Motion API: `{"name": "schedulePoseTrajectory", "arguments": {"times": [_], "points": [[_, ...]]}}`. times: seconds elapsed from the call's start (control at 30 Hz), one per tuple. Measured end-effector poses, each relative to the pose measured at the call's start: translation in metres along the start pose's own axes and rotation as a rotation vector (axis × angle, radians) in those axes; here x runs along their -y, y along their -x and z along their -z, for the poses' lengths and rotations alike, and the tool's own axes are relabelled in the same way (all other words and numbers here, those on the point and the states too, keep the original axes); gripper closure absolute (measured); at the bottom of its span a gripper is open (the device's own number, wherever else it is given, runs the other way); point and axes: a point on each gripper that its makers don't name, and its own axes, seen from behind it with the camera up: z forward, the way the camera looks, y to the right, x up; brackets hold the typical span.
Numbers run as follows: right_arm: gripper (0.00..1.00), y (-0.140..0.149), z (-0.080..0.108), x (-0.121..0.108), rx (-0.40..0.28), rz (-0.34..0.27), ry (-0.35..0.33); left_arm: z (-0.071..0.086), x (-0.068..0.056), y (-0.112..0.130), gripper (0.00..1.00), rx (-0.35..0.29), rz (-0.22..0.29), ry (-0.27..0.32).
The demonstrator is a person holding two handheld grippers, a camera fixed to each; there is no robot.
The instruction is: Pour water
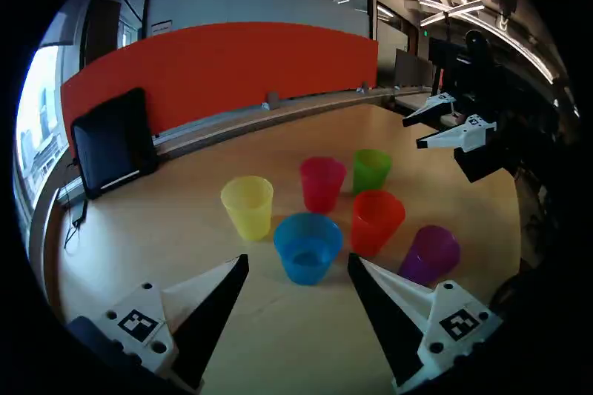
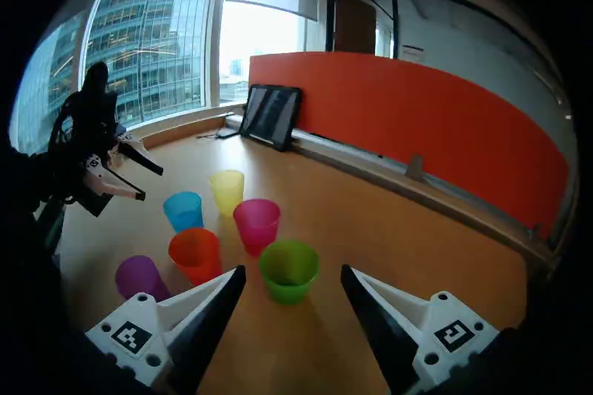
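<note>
In the left gripper view, the left gripper (image 1: 296, 257) stands wide open and empty over the wooden table (image 1: 185, 261). Its fingers frame the blue cup (image 1: 307, 247), with the yellow cup (image 1: 248, 206) to the left, the orange cup (image 1: 376, 221) and purple cup (image 1: 430, 254) to the right, the pink cup (image 1: 322, 182) and green cup (image 1: 370, 170) behind, and the right gripper (image 1: 412, 135), fingers apart, beyond the cluster. In the right gripper view, the right gripper (image 2: 293, 269) is spread wide and holds nothing, the green cup (image 2: 289, 270) upright between its fingertips, while the left gripper (image 2: 153, 184) hangs open near the blue cup (image 2: 183, 210).
</note>
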Motion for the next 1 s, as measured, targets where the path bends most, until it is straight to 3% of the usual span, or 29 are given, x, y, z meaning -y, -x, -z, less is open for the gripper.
{"name": "schedulePoseTrajectory", "arguments": {"times": [0.47, 1.0], "points": [[0.01, 0.030, -0.023, 0.003, 0.073, 0.019, -0.025, -0.028, -0.005, 0.028, 0.00, 0.092, -0.030, 0.029], [0.00, 0.046, -0.051, 0.007, 0.121, 0.030, -0.050, -0.054, -0.005, 0.034, 0.00, 0.123, -0.035, 0.045]]}}
